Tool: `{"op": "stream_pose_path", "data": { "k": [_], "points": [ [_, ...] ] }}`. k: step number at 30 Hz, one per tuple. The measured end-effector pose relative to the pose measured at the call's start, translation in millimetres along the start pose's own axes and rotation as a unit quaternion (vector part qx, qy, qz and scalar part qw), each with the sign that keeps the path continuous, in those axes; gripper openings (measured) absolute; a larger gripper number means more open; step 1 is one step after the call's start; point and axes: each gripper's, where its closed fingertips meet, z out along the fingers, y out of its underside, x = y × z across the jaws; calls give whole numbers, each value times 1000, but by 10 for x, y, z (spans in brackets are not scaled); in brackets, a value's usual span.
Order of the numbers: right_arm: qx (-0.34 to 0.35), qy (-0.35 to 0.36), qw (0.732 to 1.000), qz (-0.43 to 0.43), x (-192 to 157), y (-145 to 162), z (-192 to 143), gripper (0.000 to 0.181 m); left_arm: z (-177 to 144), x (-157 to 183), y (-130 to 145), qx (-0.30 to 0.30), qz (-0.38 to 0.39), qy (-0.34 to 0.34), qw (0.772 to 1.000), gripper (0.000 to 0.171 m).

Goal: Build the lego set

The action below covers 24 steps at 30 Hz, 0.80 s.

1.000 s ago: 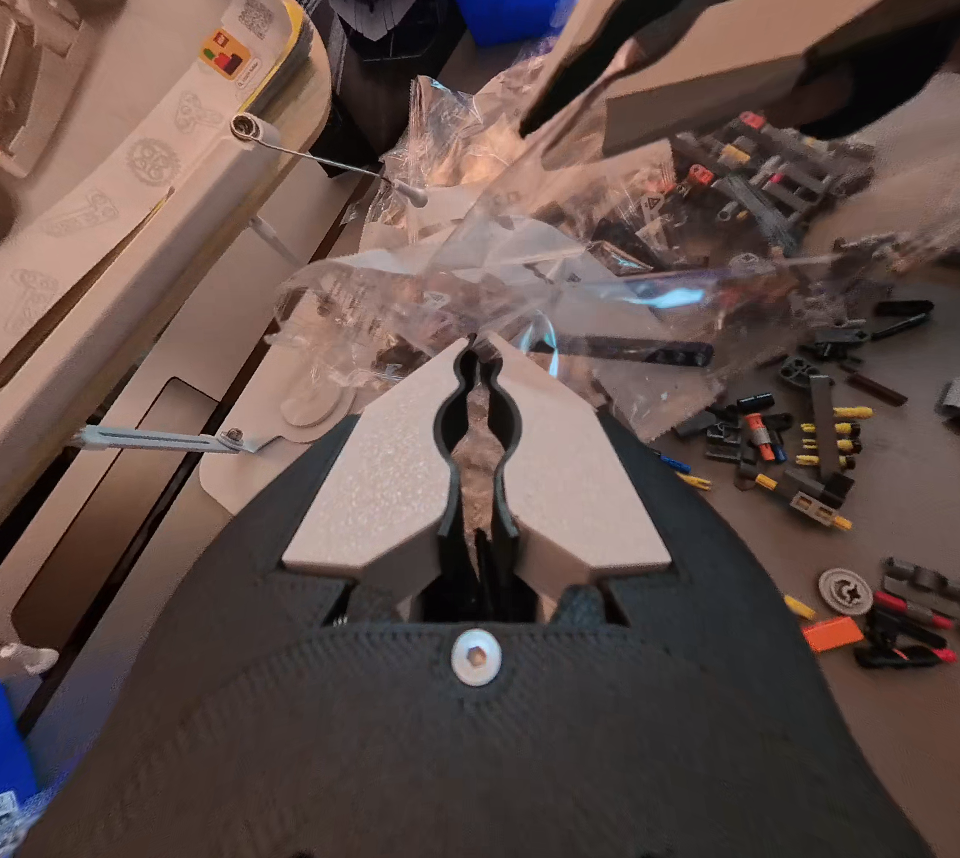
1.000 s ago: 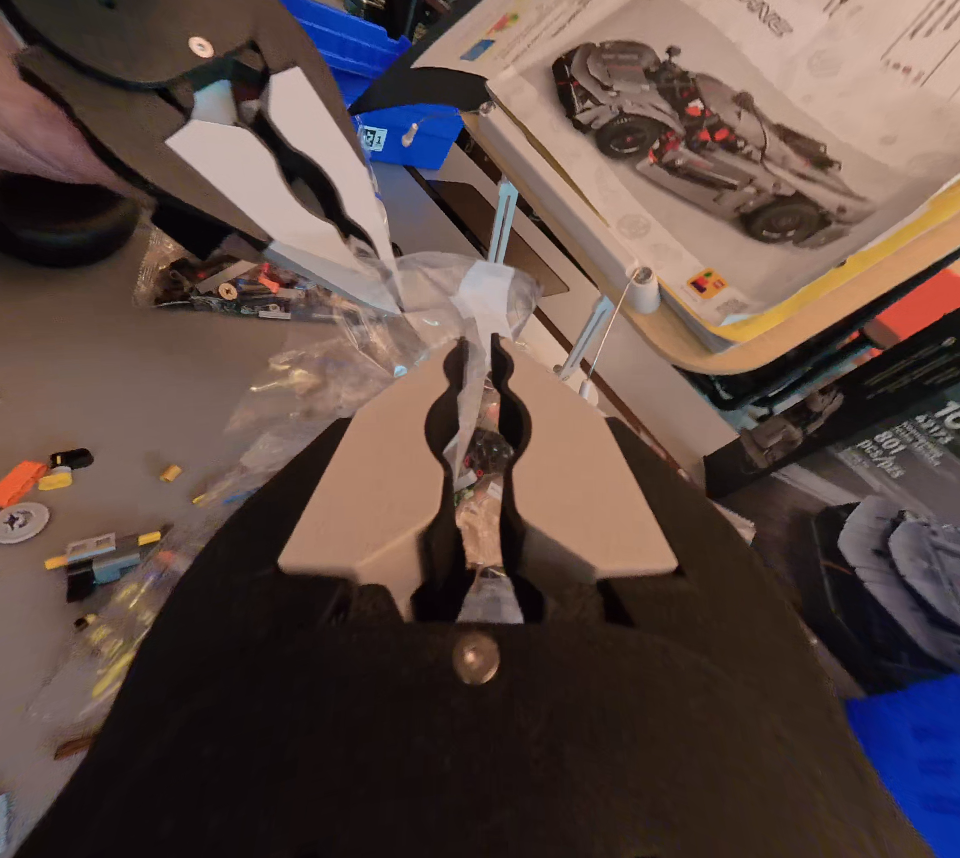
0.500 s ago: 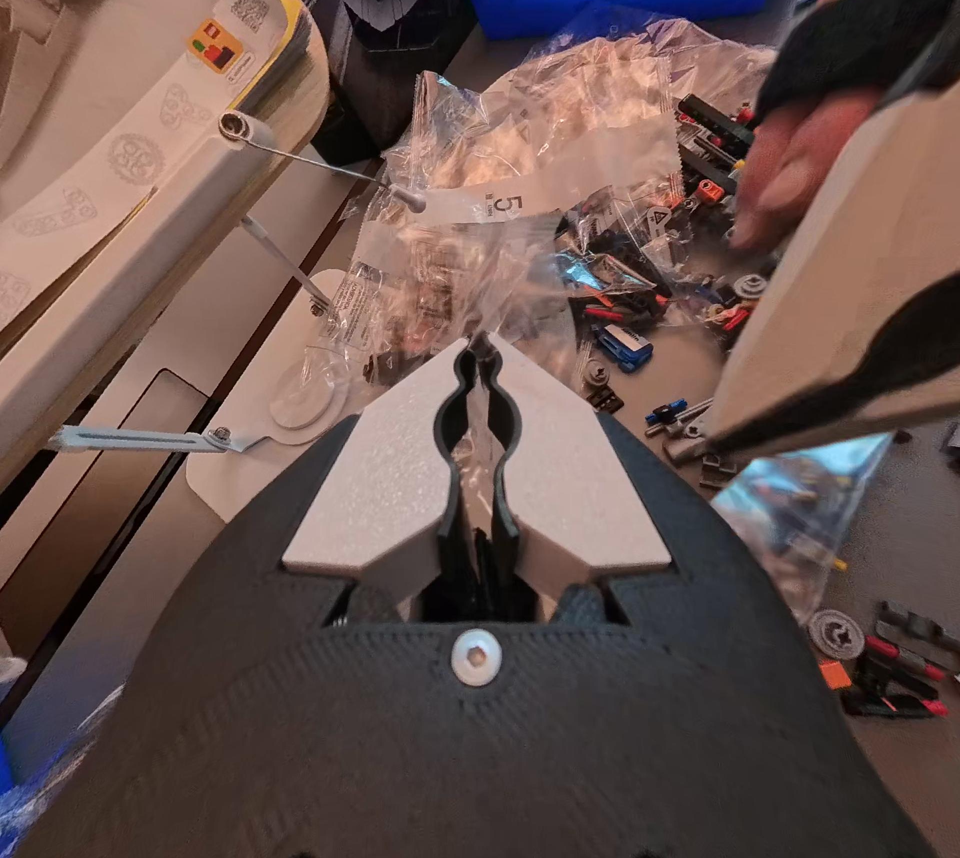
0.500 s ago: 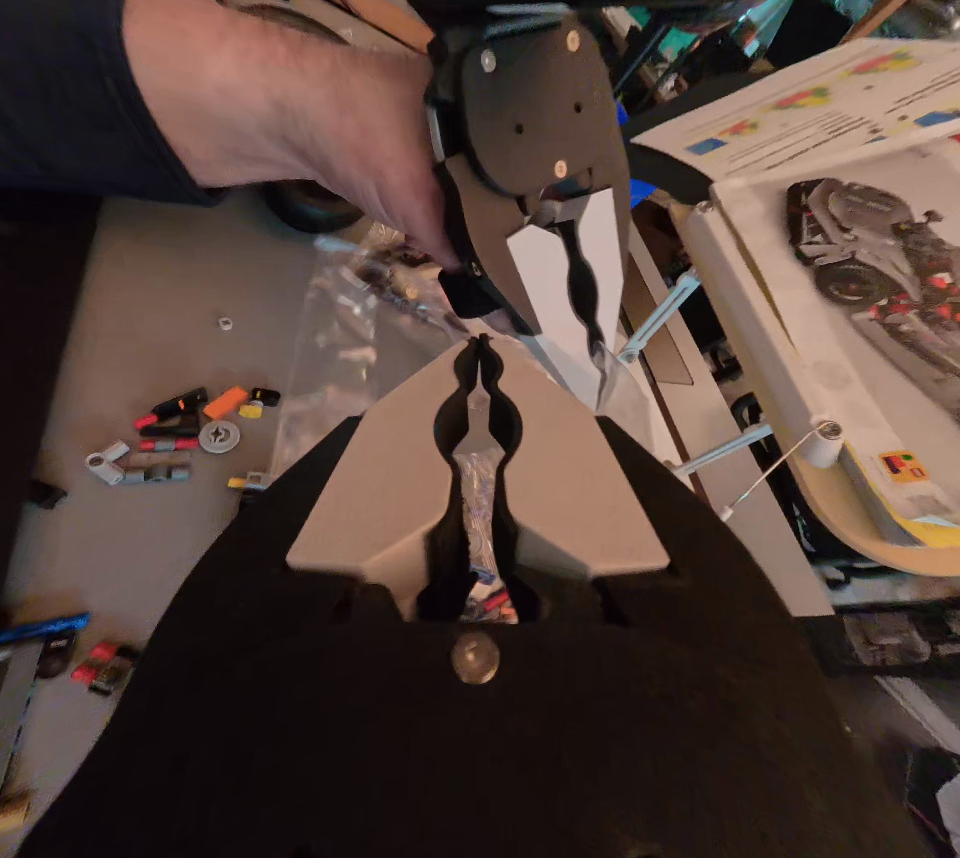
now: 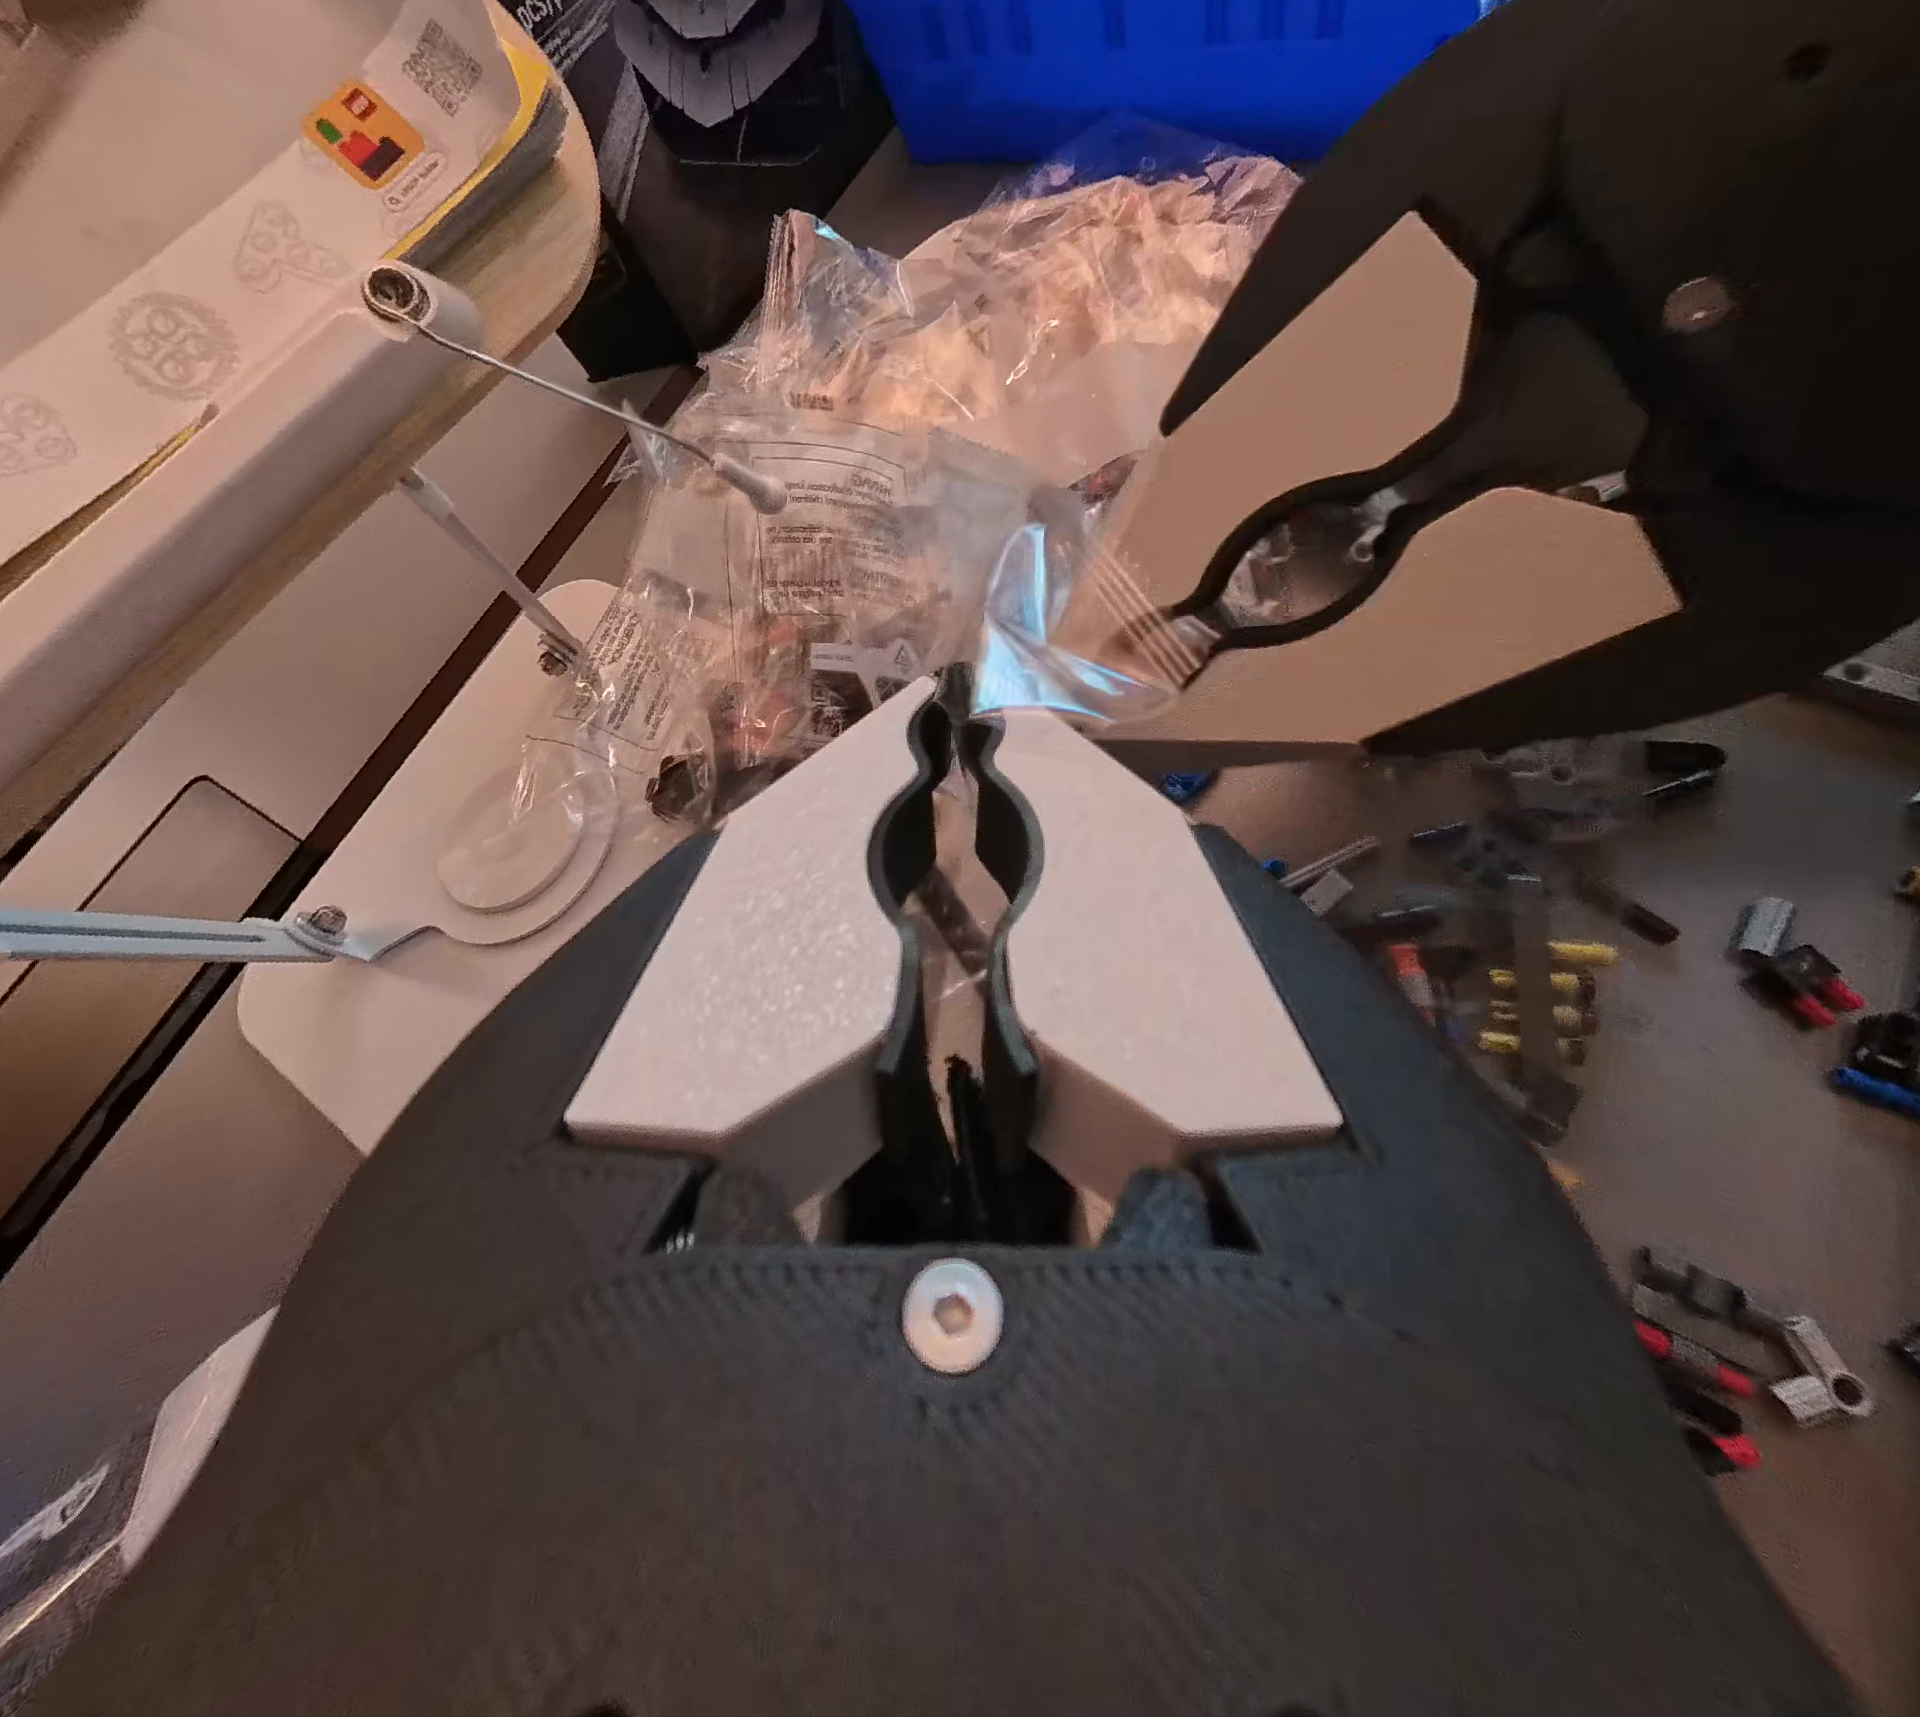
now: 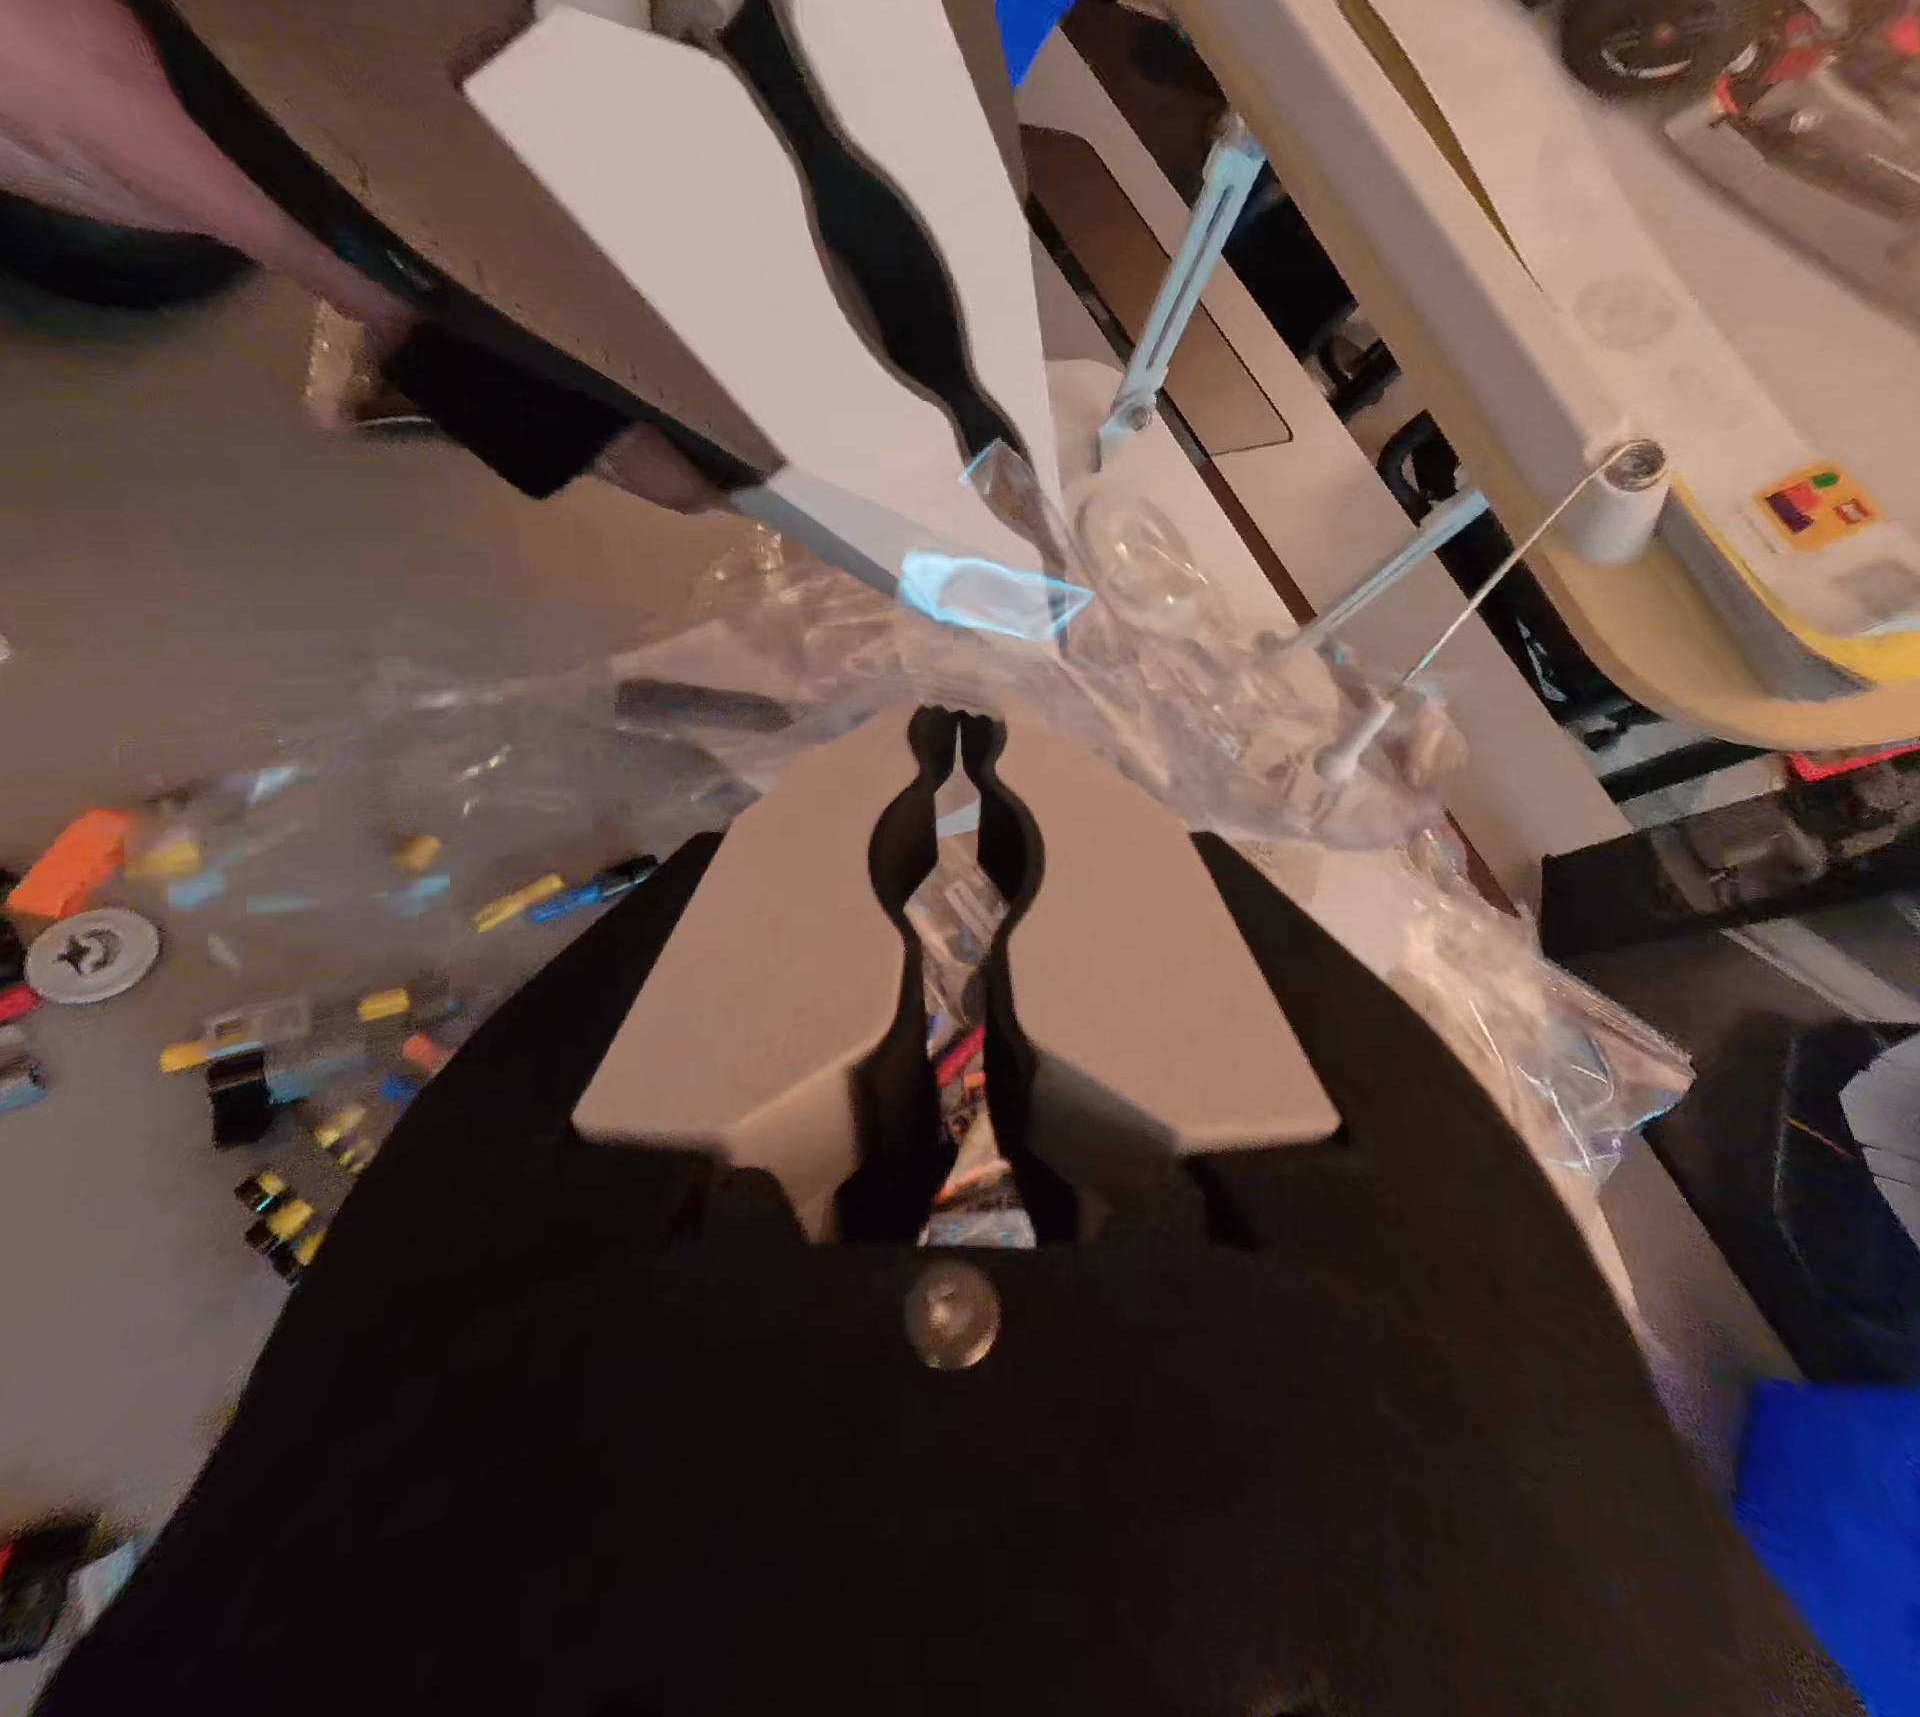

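A clear plastic bag [image 5: 1049,628] of Lego parts is stretched between my two grippers. My left gripper [image 5: 956,693] is shut on one edge of it. My right gripper [image 5: 1179,651] comes in from the upper right and is shut on the bag a short way off, with the film pulled taut. In the right wrist view my right gripper [image 6: 956,722] is shut on the bag [image 6: 1195,691], and my left gripper [image 6: 1039,550] pinches it just above. Loose small Lego parts [image 5: 1538,981] lie on the table to the right.
More sealed bags [image 5: 831,504] lie behind the held one. The instruction booklet [image 5: 208,233] rests on a white stand [image 5: 364,1023] at the left. A dark set box [image 5: 644,5] and a blue bin [image 5: 1195,26] stand at the back. Scattered parts [image 6: 260,1044] lie at the left in the right wrist view. My two grippers' fingertips are within a few centimetres of each other.
The right gripper has swung from the lower right up to the upper right, close to my left gripper's tips. Both stay shut on the bag, which is now pulled taut between them.
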Motion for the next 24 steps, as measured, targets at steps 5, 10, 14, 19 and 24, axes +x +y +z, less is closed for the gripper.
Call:
{"op": "stream_pose_path", "data": {
  "k": [5,10,14,19,24],
  "points": [
    [-11,33,999,-3,111,-17,-85,0,-15,-49,-10,1,0,-16,1000,0],
    [24,-34,999,-8,-104,-113,-112,0,10,-43,-11,5,-9,-13,1000,0],
    [79,-114,988,-64,-497,-318,-196,0,57,-3,2,-1,-8,-8,1000,0],
    [31,-100,989,-100,-568,-152,-13,0,81,17,1,-1,-13,-3,1000,0],
    [-30,-67,996,-40,-312,95,74,0,82,-21,16,0,-19,-9,1000,0]
  ]
}}
